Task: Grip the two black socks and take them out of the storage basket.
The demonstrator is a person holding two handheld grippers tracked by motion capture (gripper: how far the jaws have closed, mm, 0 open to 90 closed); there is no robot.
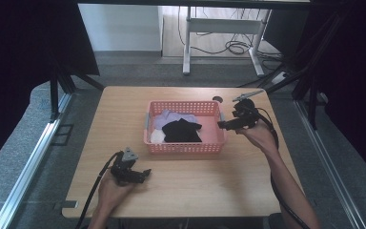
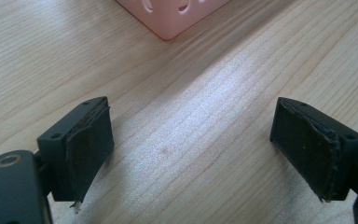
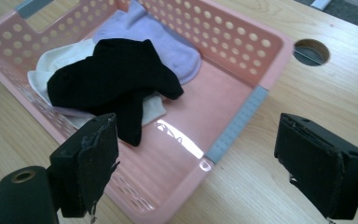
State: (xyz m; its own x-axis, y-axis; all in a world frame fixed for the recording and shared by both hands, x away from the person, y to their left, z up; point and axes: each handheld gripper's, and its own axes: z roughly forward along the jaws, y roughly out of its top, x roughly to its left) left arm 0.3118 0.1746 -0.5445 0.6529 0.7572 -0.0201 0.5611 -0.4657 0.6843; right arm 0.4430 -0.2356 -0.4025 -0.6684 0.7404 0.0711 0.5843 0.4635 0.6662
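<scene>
A pink perforated basket (image 1: 186, 147) (image 3: 235, 44) stands mid-table and holds a black sock (image 1: 183, 130) (image 3: 116, 77) on top of a lilac sock (image 1: 167, 117) (image 3: 168, 44) and a white one (image 1: 157, 136) (image 3: 58, 58). My right gripper (image 1: 220, 125) (image 3: 196, 163) hovers at the basket's right end, jaws open and empty, pointing in over its near corner. My left gripper (image 1: 147, 172) (image 2: 191, 144) rests low over bare wood in front of the basket's left corner (image 2: 172, 16), jaws wide open with nothing between them.
A round cable hole (image 1: 217, 99) (image 3: 311, 51) sits in the wooden table (image 1: 124, 105) behind the basket's right end. Black curtains flank both sides, and a white desk frame (image 1: 219, 28) with loose cables stands beyond the table's far edge.
</scene>
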